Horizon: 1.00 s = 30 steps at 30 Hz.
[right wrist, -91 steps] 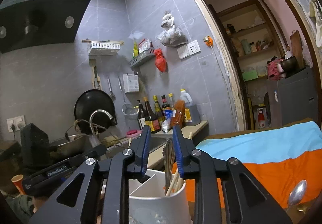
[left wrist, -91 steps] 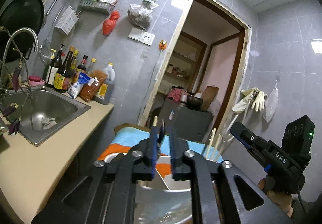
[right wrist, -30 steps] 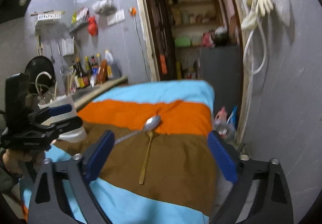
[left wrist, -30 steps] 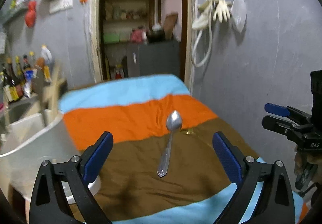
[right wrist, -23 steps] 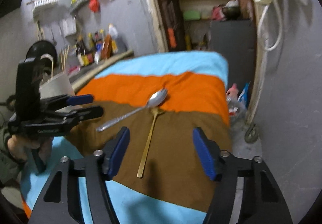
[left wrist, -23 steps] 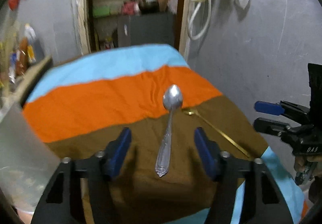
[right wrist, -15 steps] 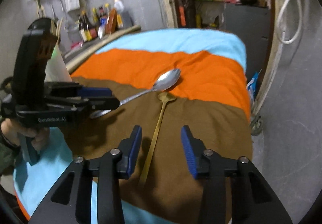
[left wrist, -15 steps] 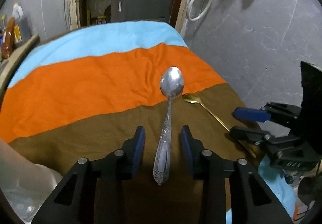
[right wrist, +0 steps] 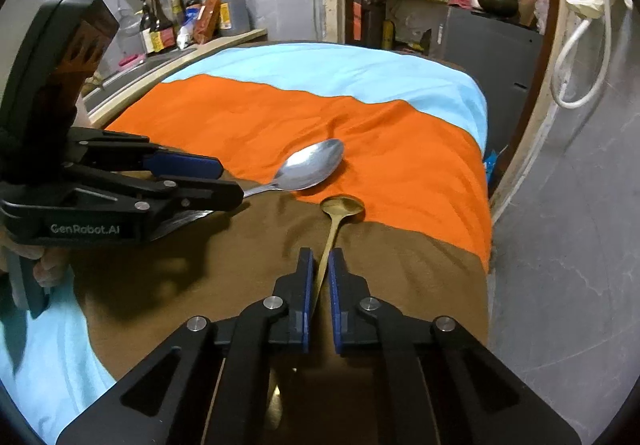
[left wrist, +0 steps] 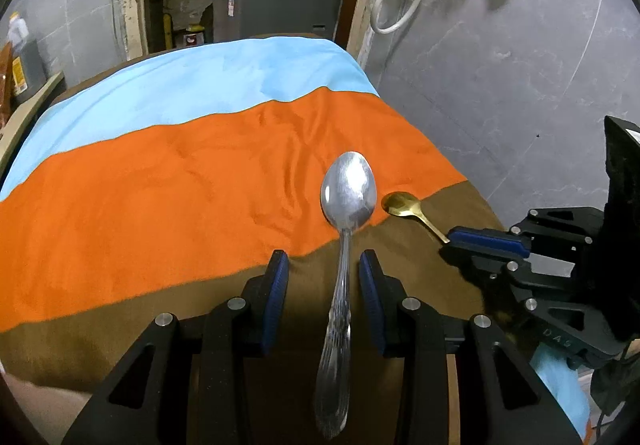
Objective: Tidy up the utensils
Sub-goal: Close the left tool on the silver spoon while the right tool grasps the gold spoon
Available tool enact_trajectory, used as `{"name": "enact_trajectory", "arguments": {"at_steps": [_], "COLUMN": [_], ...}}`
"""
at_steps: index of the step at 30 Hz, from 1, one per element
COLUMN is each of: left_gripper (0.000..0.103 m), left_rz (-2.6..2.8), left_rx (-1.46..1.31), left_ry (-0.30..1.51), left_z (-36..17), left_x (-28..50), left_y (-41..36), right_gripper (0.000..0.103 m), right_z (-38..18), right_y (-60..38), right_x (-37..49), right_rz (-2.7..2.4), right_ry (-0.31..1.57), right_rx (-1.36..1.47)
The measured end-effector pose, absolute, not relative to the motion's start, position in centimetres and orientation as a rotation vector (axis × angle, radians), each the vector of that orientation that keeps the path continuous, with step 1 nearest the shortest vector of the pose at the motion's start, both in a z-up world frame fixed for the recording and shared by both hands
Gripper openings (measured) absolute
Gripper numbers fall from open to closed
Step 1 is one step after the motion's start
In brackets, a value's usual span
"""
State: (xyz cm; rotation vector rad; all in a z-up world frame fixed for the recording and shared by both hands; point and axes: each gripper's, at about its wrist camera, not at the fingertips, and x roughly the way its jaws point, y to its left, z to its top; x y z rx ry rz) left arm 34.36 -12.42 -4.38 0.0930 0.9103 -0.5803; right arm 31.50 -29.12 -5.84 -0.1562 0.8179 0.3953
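A silver spoon (left wrist: 346,229) lies on the striped cloth, its bowl on the orange band and its handle on the brown band. My left gripper (left wrist: 323,265) is low over it, jaws a hand's width apart on either side of the handle without touching it. A thin gold spoon (right wrist: 340,213) lies beside it on the brown band. My right gripper (right wrist: 320,259) has its jaws nearly closed around the gold handle, a narrow gap showing on each side. The silver spoon also shows in the right wrist view (right wrist: 308,169), and the gold spoon in the left wrist view (left wrist: 404,205).
The blue, orange and brown cloth (left wrist: 160,181) covers the table. A counter with bottles (right wrist: 192,21) and a sink stands at the far left. A doorway with a grey cabinet (left wrist: 280,5) is behind the table. A grey wall (right wrist: 560,205) runs close on the right.
Both grippers have moved down and forward onto the spoons and narrowed their jaws. The white utensil holder has left both views.
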Motion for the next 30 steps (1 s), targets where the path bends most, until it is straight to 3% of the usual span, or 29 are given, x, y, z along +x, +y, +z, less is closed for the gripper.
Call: {"name": "enact_trajectory", "arguments": {"at_steps": [10,18,22,24,30], "left_gripper": [0.033,0.041,0.040,0.033,0.032], "left_rz": [-0.602,-0.614,-0.610,-0.598,-0.600], "left_rx": [0.160,0.238,0.251,0.244,0.156], "left_ry": [0.939,0.933,0.932,0.929,0.940], "left_z": [-5.3,-5.8,-6.1,-6.1,-6.1], "left_x": [36.9,38.3,38.9,39.1,39.3], "left_y": [-15.4,-17.3,-17.7,-17.5,-16.1], "right_gripper": [0.002,0.001,0.001,0.001,0.005], "right_z": [-6.1,-6.3,-6.4,-6.4,-6.4], "right_y": [-31.0,-31.6,-31.7,-31.7,-31.1], "right_x": [33.2,33.7,33.7,33.7,34.5], "right_rz": [0.387,0.406,0.414,0.419,0.428], "right_ry": [0.827,0.820,0.818,0.819,0.842], "right_rx": [-0.093,-0.059,-0.055,-0.055,-0.094]}}
